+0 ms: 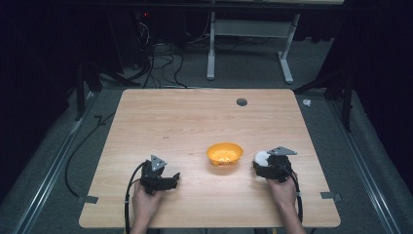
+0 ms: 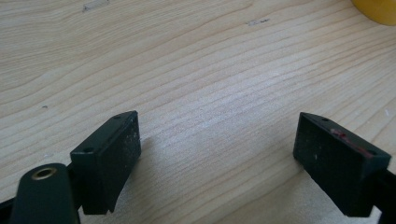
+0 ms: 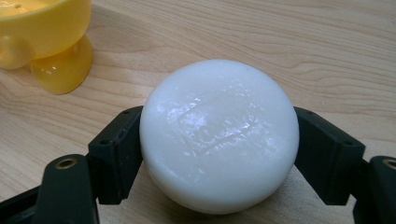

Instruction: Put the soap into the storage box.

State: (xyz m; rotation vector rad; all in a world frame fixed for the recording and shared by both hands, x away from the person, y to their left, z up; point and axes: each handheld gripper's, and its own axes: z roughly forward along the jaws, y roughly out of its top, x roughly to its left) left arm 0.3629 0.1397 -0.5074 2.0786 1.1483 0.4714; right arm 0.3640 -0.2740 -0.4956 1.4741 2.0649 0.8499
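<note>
High view: a person's right gripper [image 1: 265, 165] holds a round white soap bar [image 1: 261, 157] near the desk's [image 1: 195, 117] right edge, the yellow bowl [image 1: 224, 153] just beside it at nine o'clock. The left gripper [image 1: 171, 179] rests at the bowl's eight o'clock, farther from the soap.

Left gripper view: its fingers [image 2: 107, 158] stand wide over bare wood, nothing between them.

Right gripper view: both fingers [image 3: 116, 154] press the soap's flanks; the bowl sits at ten o'clock, so the likely carry runs that way.

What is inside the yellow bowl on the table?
The yellow bowl shows a few small pale specks on its bottom, too small to identify. Its near wall hides part of the inside.
</note>
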